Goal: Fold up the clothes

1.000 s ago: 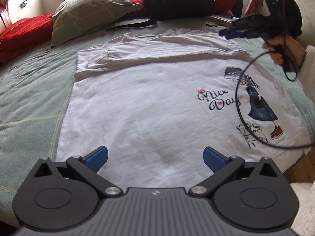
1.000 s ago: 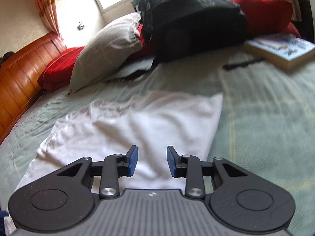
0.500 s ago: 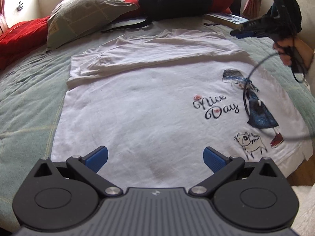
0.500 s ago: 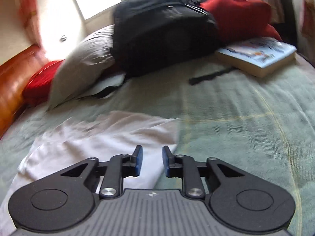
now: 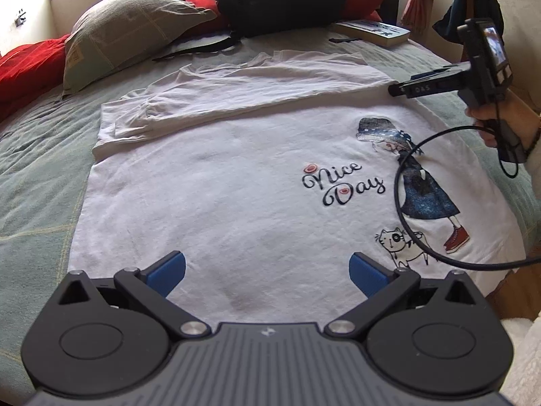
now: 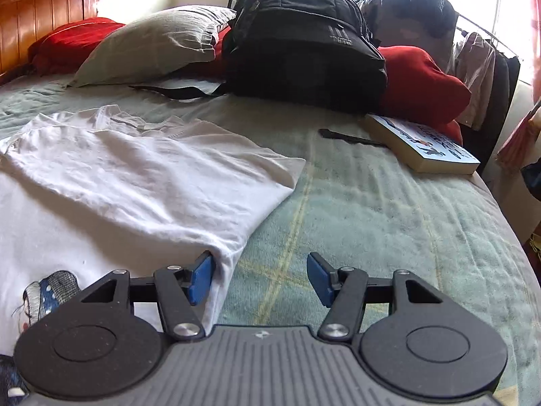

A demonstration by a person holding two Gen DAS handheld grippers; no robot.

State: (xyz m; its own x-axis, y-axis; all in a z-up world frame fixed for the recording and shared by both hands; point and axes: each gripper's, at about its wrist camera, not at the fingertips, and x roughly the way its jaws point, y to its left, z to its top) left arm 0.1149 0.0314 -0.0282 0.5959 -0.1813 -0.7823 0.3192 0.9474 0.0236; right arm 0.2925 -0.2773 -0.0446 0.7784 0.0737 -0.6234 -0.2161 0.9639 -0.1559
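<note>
t-shirt (image 5: 216,203): lying spread on the green bedspread (image 6: 389,209), print side up, with its far strip doubled over toward the middle, so one long fold is already sitting in place.
folded strip (image 5: 243,94): running across the far side, sleeve tucked under it, probably to narrow the shirt into a neat rectangle.
print (image 5: 345,186): "nice day" lettering and a girl figure facing up near the right-hand end.
right gripper (image 6: 260,279): hovering at the corner where the fold line is meeting the shirt's edge, blue fingers apart, left finger (image 6: 201,277) just touching the cloth; whether any fabric is lying between the fingers is hard to tell from this angle.
left gripper (image 5: 267,272): hanging over the near edge of the shirt, fingers spread wide and holding nothing, seemingly lining up with the near hem.
stage: fitting either a fold just laid and let go, or a corner about to be pinched for the next fold.
backpack (image 6: 304,40), pillow (image 6: 152,44), book (image 6: 422,149): sitting well beyond the shirt, leaving the working area free.
</note>
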